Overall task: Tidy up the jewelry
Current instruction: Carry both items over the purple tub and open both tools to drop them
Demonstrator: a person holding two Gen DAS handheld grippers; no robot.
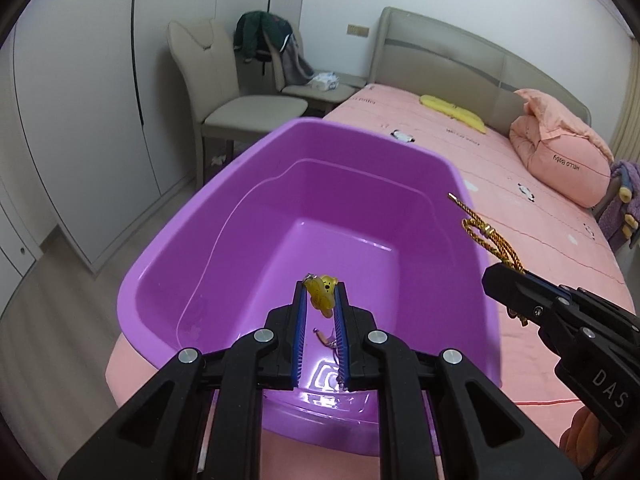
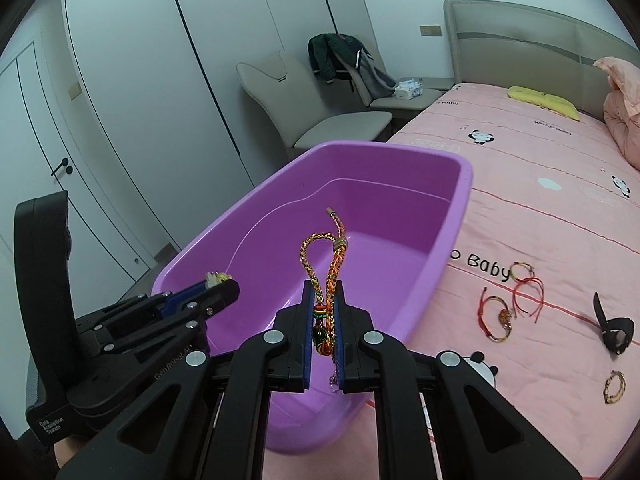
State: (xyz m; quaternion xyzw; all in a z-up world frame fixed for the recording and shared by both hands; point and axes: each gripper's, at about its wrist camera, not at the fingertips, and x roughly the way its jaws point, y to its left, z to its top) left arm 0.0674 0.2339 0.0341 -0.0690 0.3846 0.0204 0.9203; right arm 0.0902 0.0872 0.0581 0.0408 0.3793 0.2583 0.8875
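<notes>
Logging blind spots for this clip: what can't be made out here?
- Yellow charm, left wrist view: lower part hidden between the left tongs.
- Braided bracelet, right wrist view: bead end tucked inside the right tongs.
- Purple tub: near floor blocked by tongs in both views.

The yellow charm (image 1: 321,295) is half buried between the left gripper's (image 1: 320,292) pads. The purple basin's (image 1: 208,216) near rim hides behind that gripper. The braided bracelet's (image 2: 326,280) lower beads are too small to make out.
</notes>
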